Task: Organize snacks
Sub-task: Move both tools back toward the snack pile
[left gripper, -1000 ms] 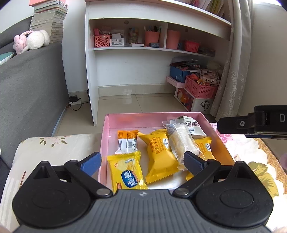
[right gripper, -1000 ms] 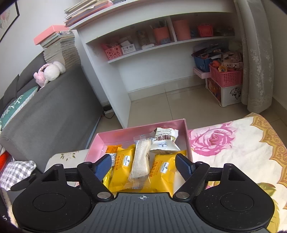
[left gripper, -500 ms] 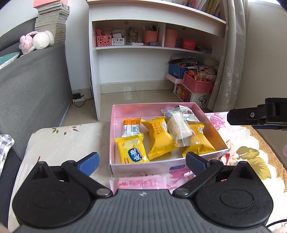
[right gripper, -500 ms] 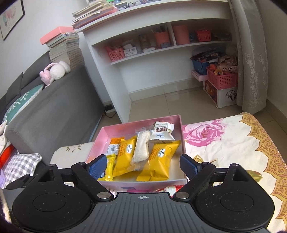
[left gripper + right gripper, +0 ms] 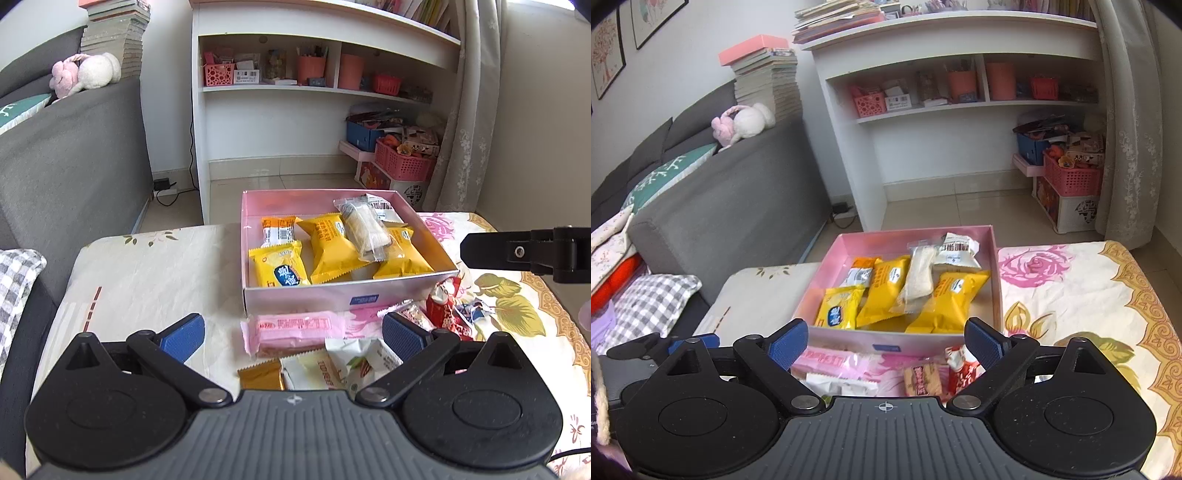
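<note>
Both hand-held grippers [image 5: 293, 336] [image 5: 886, 343] have withdrawn, revealing loose snacks [image 5: 295, 330].

Pink box [image 5: 347, 295] (open) holds yellow snack packets [image 5: 328, 247].

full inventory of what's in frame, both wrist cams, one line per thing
pink cardboard box: 1, pink, on the floral cloth
yellow snack packets: 3, yellow, inside the box
orange-and-white packet: 1, box's back left
clear-wrapped pale bar: 1, lying over the yellow packets
white printed packet: 1, box's back right
long pink wrapped bar: 1, on the cloth in front of the box
red-and-white wrapper: 1, front right of the box
other loose packets: several, white and gold, nearest the camera
floral tablecloth: 1, cream with pink roses
grey sofa: 1, left
white shelf unit: 1, behind
left gripper: open, empty
right gripper: open, empty
</note>
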